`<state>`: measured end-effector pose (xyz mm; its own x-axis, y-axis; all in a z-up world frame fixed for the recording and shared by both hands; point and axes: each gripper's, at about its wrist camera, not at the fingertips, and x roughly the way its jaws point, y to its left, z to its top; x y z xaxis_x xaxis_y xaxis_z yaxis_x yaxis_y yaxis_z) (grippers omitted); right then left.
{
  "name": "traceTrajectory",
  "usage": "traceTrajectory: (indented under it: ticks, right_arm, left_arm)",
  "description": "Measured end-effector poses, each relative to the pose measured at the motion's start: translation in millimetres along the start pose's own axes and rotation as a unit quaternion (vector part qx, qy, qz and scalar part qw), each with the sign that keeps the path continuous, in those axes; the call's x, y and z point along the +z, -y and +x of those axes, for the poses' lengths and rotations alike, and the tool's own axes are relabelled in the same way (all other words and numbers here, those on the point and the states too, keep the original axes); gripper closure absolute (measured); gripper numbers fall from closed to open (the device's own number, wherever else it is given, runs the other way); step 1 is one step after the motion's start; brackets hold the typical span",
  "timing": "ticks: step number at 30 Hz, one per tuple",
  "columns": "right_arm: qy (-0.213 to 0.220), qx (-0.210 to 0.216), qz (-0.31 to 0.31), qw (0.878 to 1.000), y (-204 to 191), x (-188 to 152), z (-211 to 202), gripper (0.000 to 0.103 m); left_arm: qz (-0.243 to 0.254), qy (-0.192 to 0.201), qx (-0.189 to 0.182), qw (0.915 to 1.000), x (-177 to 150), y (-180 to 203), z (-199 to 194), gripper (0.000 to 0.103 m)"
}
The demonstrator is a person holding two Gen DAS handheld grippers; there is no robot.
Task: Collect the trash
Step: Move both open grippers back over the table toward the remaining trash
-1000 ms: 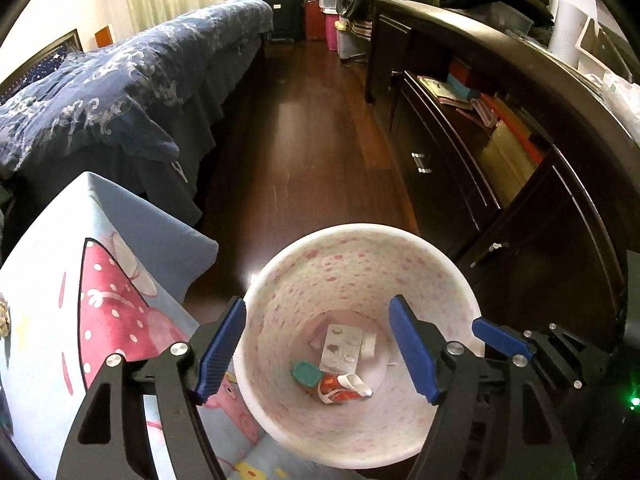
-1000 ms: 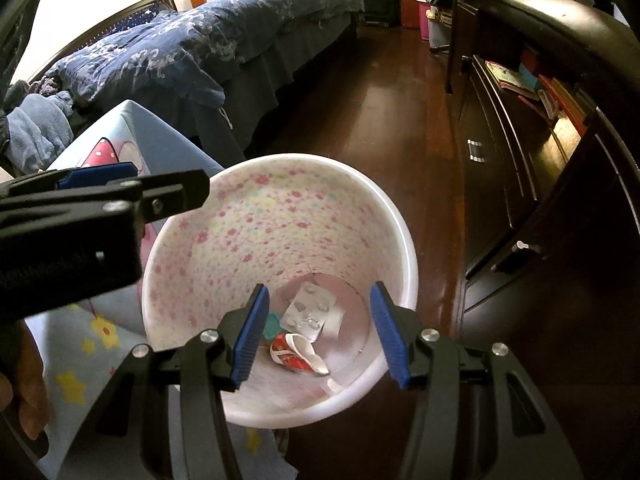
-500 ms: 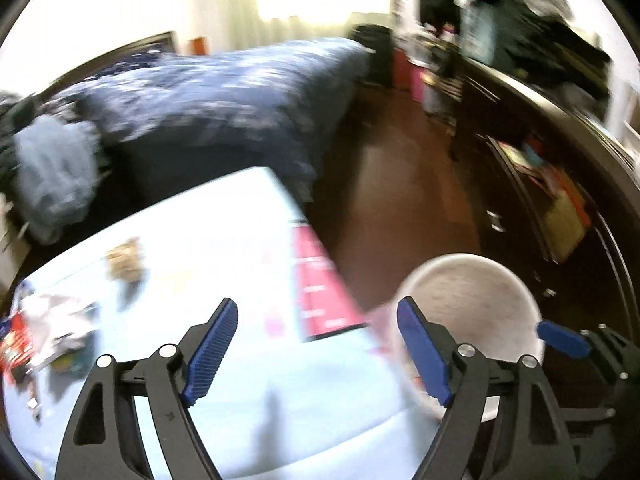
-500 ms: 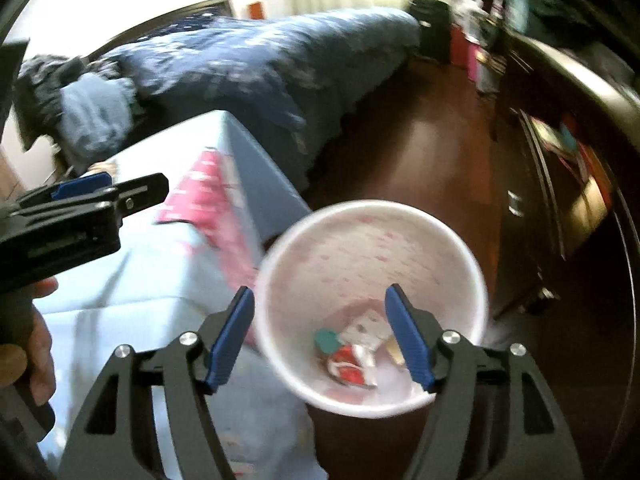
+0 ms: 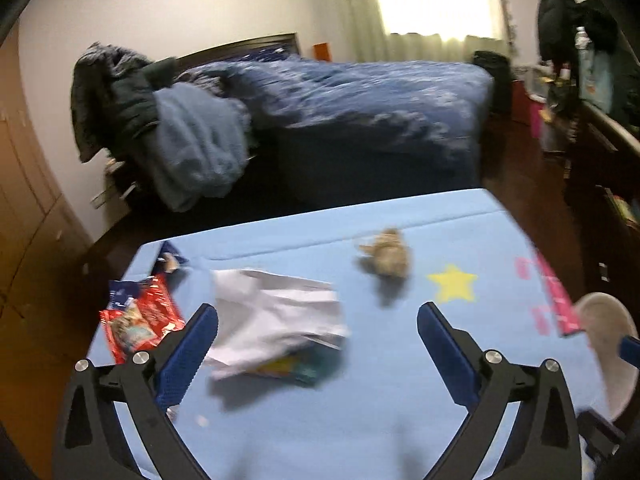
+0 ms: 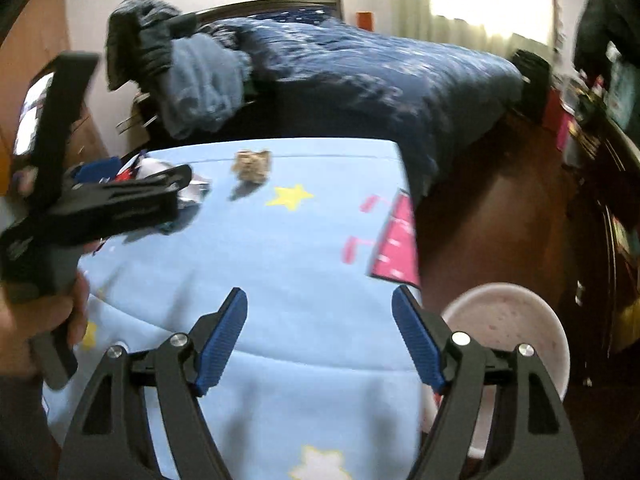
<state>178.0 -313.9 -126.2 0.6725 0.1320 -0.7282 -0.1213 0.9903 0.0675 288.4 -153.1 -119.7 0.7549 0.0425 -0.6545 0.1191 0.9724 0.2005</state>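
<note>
Left tool point(image 5: 318, 340): your jaws are opening, already spread wide, with nothing between the blue pads; it hangs over the near part of the table, aimed down at the white sheet.
Right tool point(image 6: 319, 338): your jaws are opening too, less wide than the left, empty, over bare blue cloth near the table's right edge.
Table point(image 5: 400, 400): covered in a light blue cloth with a yellow star point(image 5: 454, 282) and pink print toward the right edge.
White sheet point(image 5: 276, 312): crumpled paper lying flat just ahead of your left tool's left pad; its long axis runs from far left to near right. A coloured packet peeks out under its near edge; blur hides what it is.
Red wrapper point(image 5: 140, 322): at the table's left edge, left of the sheet, long axis running away from you, tilted slightly left.
Brown wad point(image 5: 388, 258): a small crumpled lump farther back, right of the sheet and well apart from it, just left of the star; no clear long axis.
Bin point(image 6: 508, 328): pale, pink-speckled pail on the floor beside the table's right edge, mouth up, just right of your right tool.
Left hand point(image 6: 48, 320): seen from the right camera, gripping the left tool's handle.
Bed point(image 5: 360, 96): behind the table, under a dark blue quilt.
</note>
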Motion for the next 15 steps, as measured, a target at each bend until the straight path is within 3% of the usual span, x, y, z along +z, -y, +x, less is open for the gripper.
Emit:
traceTrajectory:
  ticks: [8,15]
  right_arm:
    - [-0.003,0.007,-0.046,0.999,-35.9,20.2,20.2,0.027]
    - [-0.01,0.013,-0.062,0.998,-49.2,36.3,43.5,0.027]
  left_arm:
    - [-0.002,-0.039,-0.019,0.999,4.4,-24.8,53.9,0.004]
    - [0.013,-0.04,-0.029,0.9987,3.7,-25.3,73.6,0.004]
